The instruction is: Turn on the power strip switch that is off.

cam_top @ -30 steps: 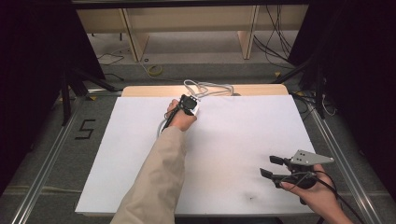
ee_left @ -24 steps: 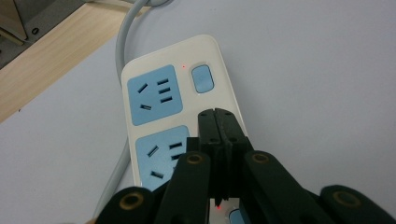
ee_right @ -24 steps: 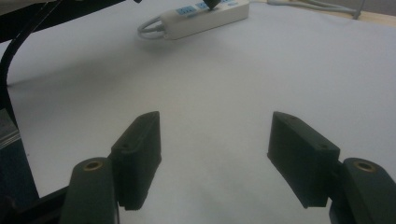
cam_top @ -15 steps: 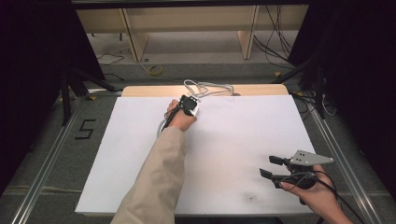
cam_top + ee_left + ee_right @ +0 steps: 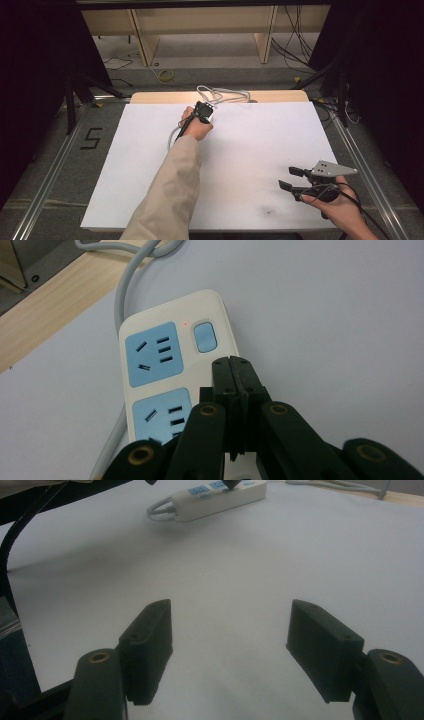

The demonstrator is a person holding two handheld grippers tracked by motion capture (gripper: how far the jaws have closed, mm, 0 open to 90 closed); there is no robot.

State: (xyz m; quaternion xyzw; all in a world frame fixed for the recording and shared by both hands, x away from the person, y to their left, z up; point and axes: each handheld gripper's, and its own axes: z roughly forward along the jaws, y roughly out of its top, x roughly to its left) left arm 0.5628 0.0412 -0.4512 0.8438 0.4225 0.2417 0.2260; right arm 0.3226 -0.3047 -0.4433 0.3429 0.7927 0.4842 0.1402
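White covers the surface in the high view, with a strip of bare wood along its far edge. At the far middle the left claw sits over a power strip that the hand mostly hides, and a grey cable loops on the wood just beyond it. The right claw hovers low at the near right, well apart from the strip, its jaws spread with nothing between them. In the left claw view, the left claw has its jaws pressed together, tips over the strip just below its blue switch; whether they touch it I cannot tell. Two blue sockets lie to the left of the tips. In the right claw view, the right claw stands open over bare white, and the strip lies far off at the top.
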